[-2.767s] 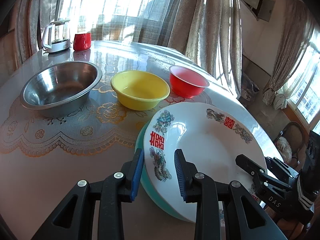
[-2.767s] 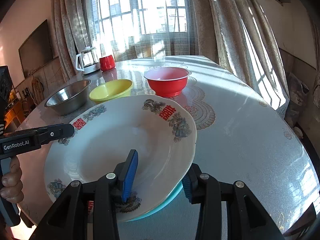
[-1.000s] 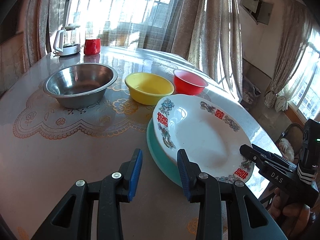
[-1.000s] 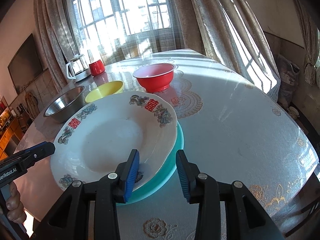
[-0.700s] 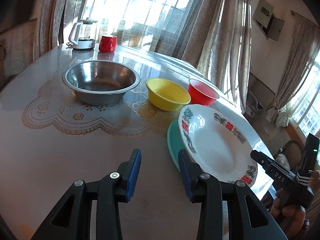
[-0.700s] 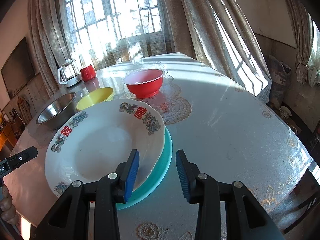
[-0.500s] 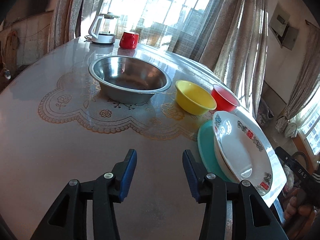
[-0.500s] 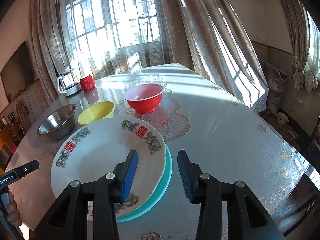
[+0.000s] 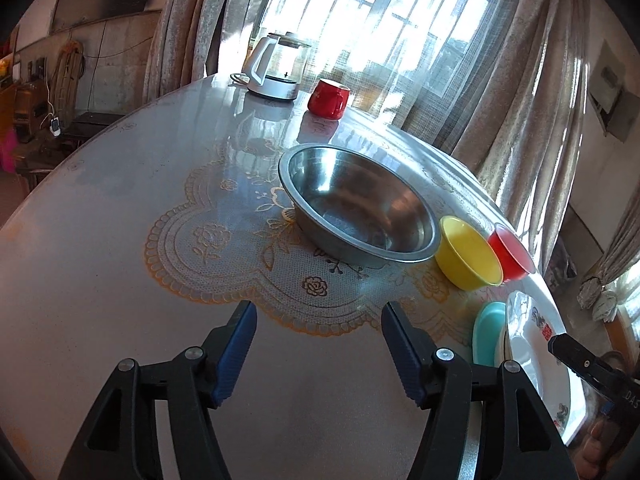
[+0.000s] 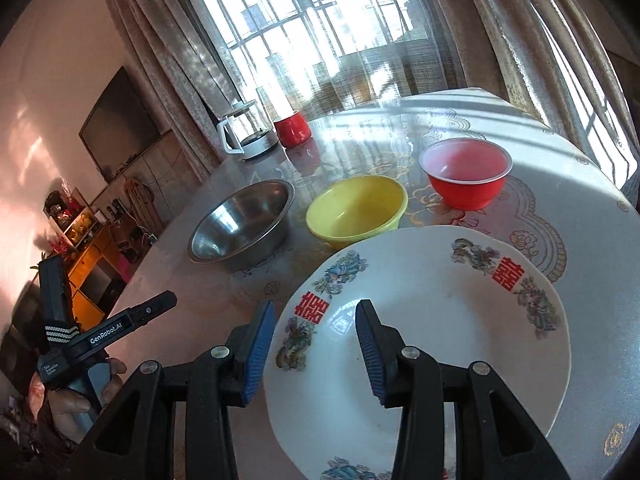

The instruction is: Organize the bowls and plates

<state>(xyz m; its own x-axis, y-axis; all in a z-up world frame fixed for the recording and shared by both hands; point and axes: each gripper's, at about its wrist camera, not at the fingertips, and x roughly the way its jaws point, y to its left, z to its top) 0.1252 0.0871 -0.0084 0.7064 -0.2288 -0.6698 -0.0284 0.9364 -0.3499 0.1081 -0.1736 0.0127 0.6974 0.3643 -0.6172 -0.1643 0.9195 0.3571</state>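
Steel bowl (image 9: 360,216), yellow bowl (image 9: 468,254), red bowl (image 9: 510,254) all empty, white plate (image 10: 432,336) atop teal plate (image 9: 486,338) at 4 o'clock, left gripper (image 9: 318,346) now swung away toward steel bowl, jaws spread wider, right gripper (image 10: 314,340) released over plate's rim.

round white ceramic plate (image 10: 432,320): red double-happiness characters, blue-green dragon motifs on rim
flat teal plate (image 9: 488,336): plain
small plastic bowl (image 10: 466,174): red
round bowl (image 10: 356,210): yellow
steel basin (image 9: 356,212): silver
table cover (image 9: 224,252): gold lace roses
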